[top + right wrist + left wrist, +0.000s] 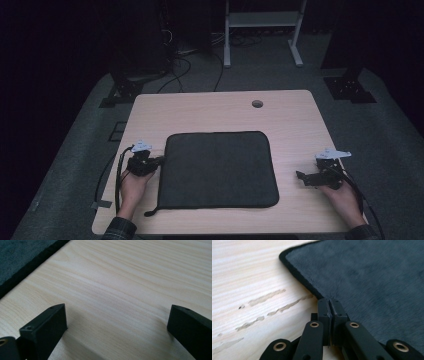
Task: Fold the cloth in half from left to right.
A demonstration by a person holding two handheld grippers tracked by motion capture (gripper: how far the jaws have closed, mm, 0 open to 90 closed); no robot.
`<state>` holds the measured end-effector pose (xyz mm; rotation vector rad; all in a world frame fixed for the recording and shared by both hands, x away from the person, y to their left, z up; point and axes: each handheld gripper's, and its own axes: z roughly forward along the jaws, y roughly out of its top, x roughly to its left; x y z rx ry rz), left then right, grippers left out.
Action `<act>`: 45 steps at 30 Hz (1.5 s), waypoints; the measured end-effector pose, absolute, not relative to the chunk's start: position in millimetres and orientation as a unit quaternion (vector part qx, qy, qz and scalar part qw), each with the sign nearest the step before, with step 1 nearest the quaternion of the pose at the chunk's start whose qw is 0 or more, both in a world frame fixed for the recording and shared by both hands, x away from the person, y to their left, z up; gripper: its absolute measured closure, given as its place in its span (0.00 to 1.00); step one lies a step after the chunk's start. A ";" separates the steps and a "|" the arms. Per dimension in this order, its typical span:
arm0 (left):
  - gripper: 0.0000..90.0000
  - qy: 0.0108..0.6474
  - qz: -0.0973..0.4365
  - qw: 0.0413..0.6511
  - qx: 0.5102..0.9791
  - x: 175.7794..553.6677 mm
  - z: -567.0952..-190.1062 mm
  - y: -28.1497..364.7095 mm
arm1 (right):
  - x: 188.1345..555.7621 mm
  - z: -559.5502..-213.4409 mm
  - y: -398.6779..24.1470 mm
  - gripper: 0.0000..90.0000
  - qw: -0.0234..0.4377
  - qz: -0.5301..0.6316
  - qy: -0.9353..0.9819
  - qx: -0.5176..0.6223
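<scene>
A dark grey mat (pixel 220 170) with a black stitched border lies flat on the middle of the pale wooden table (pixel 215 107). My left gripper (pixel 161 161) is at the mat's left edge, held by a hand. In the left gripper view its jaws are pressed together, and the left gripper (pixel 329 301) has its tips right at the border of the mat (pixel 374 277); nothing shows between them. My right gripper (pixel 300 177) rests in a hand to the right of the mat. The right gripper (pixel 117 308) stands open over bare wood, with the mat (pixel 15 257) off to its upper left.
A round cable hole (pixel 257 104) sits near the table's far edge. A small black loop (pixel 150 212) sticks out from the mat's near left corner. Cables trail from both grippers. On the floor beyond stand a white frame (pixel 262 20) and black stand bases.
</scene>
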<state>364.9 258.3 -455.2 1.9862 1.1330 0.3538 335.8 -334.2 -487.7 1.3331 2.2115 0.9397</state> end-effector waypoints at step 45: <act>0.97 0.343 0.041 0.511 0.787 392.9 -426.7 138.7 | 335.7 -487.8 -334.2 0.02 0.196 0.335 0.789 0.476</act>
